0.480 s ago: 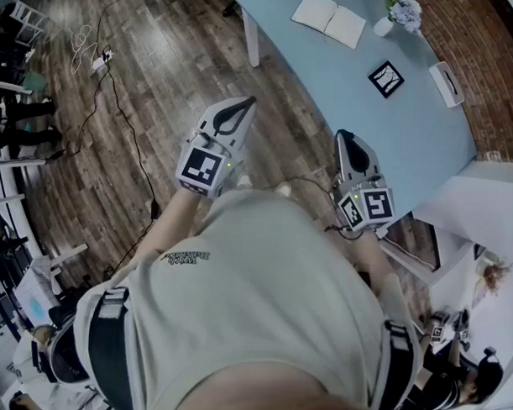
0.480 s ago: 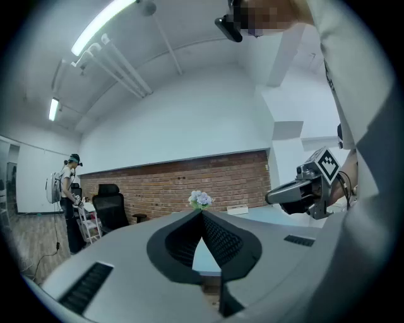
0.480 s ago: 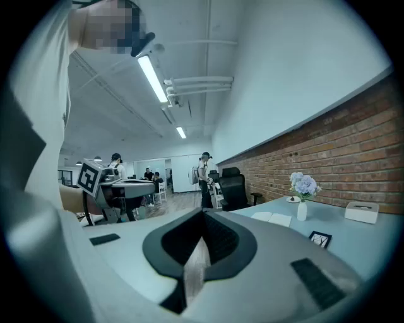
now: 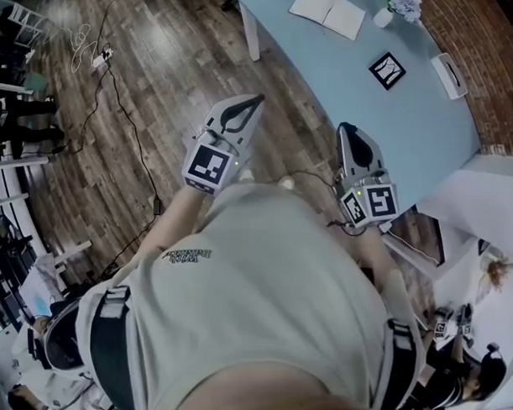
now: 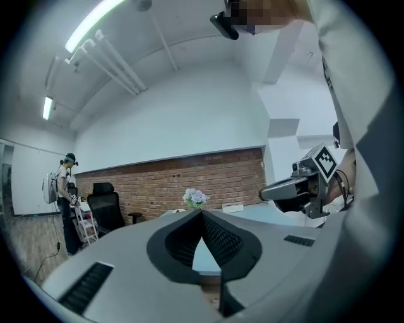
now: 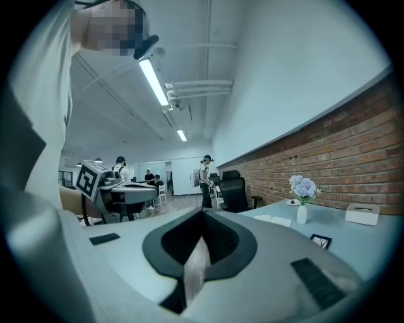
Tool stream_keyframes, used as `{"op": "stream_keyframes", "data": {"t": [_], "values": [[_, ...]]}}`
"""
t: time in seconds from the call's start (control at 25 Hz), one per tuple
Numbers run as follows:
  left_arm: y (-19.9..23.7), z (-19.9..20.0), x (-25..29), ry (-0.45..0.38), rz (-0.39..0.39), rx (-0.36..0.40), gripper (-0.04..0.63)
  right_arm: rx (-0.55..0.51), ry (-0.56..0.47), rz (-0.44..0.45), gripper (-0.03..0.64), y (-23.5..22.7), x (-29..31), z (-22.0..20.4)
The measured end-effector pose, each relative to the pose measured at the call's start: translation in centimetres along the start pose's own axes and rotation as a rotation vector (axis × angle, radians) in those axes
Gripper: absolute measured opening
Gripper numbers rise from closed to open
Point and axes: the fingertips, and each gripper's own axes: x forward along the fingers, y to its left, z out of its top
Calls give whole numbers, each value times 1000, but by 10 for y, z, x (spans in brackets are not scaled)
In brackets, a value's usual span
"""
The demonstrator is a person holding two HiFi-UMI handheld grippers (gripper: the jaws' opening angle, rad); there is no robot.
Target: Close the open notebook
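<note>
Notebook (image 4: pixel 327 13) lies open at the far end of the pale blue table (image 4: pixel 410 138), slightly nearer the top edge of the head view than half a second ago (both tools have edged forward a little). Left gripper (image 4: pixel 258 99) is clenched on nothing, over the wooden floor (image 4: pixel 160 79) and short of the table. Right gripper (image 4: pixel 347 127) is likewise clenched and empty, its tip showing against the table's near edge; the notebook lies ahead, well apart from both. Near the notebook a small white vase (image 4: pixel 382 18) holds pale flowers (image 4: pixel 405 5)
</note>
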Motion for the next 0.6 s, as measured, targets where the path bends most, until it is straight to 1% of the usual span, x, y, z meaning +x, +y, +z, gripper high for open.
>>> {"op": "stream_keyframes", "data": {"t": [0.12, 0.36, 0.6], "values": [[1, -2, 2, 6, 5, -13, 14, 18, -7, 11, 2, -2, 2, 0], [-2, -5, 8, 26, 17, -15, 13, 72, 1, 27, 2, -12, 4, -8], [-10, -8, 17, 41, 42, -31, 12, 65, 2, 62, 2, -23, 6, -12]]}}
